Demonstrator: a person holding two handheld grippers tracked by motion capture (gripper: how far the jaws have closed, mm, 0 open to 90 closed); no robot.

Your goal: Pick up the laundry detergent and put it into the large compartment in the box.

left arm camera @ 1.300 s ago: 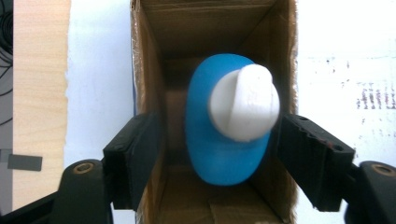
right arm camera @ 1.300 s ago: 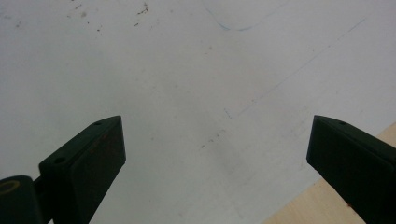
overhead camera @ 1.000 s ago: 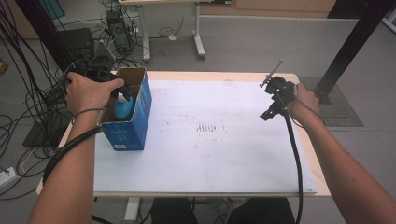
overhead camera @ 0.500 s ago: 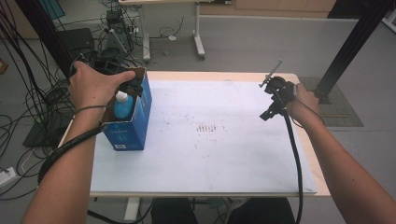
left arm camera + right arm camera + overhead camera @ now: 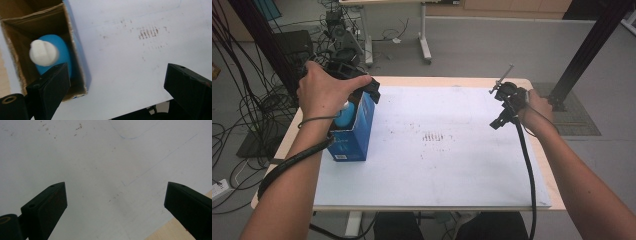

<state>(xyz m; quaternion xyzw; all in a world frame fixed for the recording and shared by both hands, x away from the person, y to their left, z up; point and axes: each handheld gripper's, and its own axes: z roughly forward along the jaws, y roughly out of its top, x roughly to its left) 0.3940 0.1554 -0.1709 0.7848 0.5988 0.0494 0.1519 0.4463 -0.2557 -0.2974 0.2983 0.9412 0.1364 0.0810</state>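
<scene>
Left gripper view shows your left gripper [image 5: 112, 85] has just opened wide, right gripper [image 5: 115, 205] open too, above the blue bottle [image 5: 56, 56] standing in the box [image 5: 77, 57]; probably light and slippery, so grab its white cap [image 5: 43, 52].

Both forearms are bare, with no sleeves. Each claw [image 5: 362, 87] [image 5: 504, 107] is black, with flat, blocky jaws bearing small round screw holes, and a thick black cable [image 5: 524, 165] trails from each along the arm.

Blue box [image 5: 354, 131] blocks the left edge; white mat [image 5: 452, 150] elsewhere open.
</scene>
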